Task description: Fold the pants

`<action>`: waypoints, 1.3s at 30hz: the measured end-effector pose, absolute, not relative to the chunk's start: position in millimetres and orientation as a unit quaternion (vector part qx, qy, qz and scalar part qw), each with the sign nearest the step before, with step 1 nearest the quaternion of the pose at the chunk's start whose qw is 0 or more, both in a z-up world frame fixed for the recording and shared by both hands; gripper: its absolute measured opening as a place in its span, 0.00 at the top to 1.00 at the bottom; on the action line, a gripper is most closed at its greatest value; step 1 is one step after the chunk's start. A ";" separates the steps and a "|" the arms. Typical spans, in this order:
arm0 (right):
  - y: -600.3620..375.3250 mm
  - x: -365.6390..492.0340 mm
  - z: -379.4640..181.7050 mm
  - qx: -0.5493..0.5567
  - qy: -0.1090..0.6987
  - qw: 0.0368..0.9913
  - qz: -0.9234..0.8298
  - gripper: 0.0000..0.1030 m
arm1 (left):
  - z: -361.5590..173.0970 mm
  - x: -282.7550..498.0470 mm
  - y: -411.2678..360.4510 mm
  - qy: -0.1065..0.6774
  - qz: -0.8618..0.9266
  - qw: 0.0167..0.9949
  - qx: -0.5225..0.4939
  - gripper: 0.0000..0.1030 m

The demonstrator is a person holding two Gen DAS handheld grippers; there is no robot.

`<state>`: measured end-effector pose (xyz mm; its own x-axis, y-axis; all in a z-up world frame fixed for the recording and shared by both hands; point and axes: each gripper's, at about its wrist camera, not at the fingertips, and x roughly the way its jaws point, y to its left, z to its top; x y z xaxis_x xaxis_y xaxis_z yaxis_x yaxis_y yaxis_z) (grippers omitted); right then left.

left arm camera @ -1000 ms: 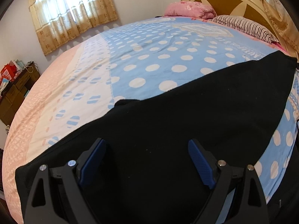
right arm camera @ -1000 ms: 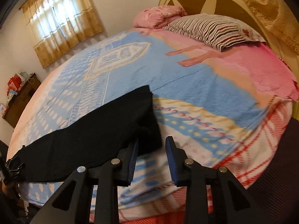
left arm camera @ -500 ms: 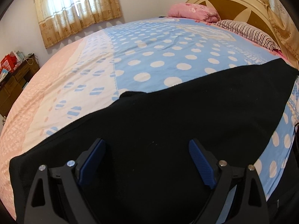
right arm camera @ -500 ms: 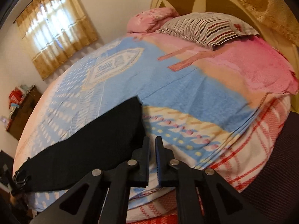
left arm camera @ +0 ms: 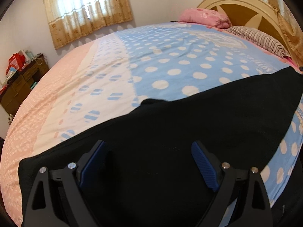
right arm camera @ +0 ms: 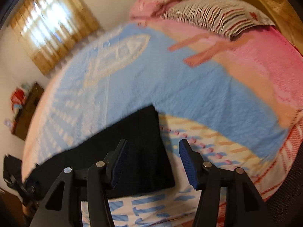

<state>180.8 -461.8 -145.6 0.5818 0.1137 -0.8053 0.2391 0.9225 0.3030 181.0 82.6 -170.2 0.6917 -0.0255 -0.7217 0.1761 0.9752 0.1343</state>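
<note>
The black pants [left arm camera: 189,124] lie flat along the near edge of the bed, on the blue polka-dot sheet [left arm camera: 180,60]. My left gripper [left arm camera: 148,162] is open and hovers over the wide part of the pants, holding nothing. In the right wrist view the narrow end of the pants [right arm camera: 140,141] lies under my right gripper [right arm camera: 153,162], which is open and empty, its left finger over the black cloth and its right finger over the sheet. The right wrist view is blurred by motion.
A striped pillow [right arm camera: 212,17] and a pink pillow [left arm camera: 204,17] lie by the headboard [left arm camera: 246,5]. A pink blanket [right arm camera: 269,60] covers the bed's right side. A wooden dresser [left arm camera: 20,83] stands at the left wall, under curtains [left arm camera: 85,9].
My right gripper shut half a second ago and has now opened wide, and has moved over the pants' end. My left gripper stays open and has drifted slightly.
</note>
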 end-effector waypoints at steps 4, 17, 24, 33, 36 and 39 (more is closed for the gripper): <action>-451.2 182.0 -149.1 0.160 0.461 0.872 -0.039 0.55 | -177.8 182.7 90.8 0.398 -0.053 0.912 0.084 0.09; -447.4 178.5 -147.1 0.169 0.448 0.877 -0.036 0.89 | -176.5 175.1 88.2 0.395 -0.063 0.914 0.065 0.05; -381.1 162.7 -97.0 0.104 0.394 0.913 -0.001 0.89 | -165.5 170.3 74.8 0.392 -0.116 0.912 0.035 0.05; -286.7 166.1 -82.2 0.029 0.371 0.926 0.060 0.89 | -162.6 172.2 50.7 0.396 -0.164 0.903 0.004 0.05; -251.7 169.5 -88.4 0.009 0.374 0.923 0.088 0.89 | -160.5 172.6 40.3 0.395 -0.182 0.900 0.004 0.05; -220.6 173.2 -100.0 -0.004 0.384 0.916 0.116 0.89 | -158.3 174.1 30.8 0.395 -0.197 0.897 0.002 0.06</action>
<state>173.2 -220.6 -100.0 0.6774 0.2100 -0.7050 -0.2164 0.9729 0.0819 174.1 30.8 -158.3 0.6101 -0.3522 -0.7098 0.3557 0.9222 -0.1518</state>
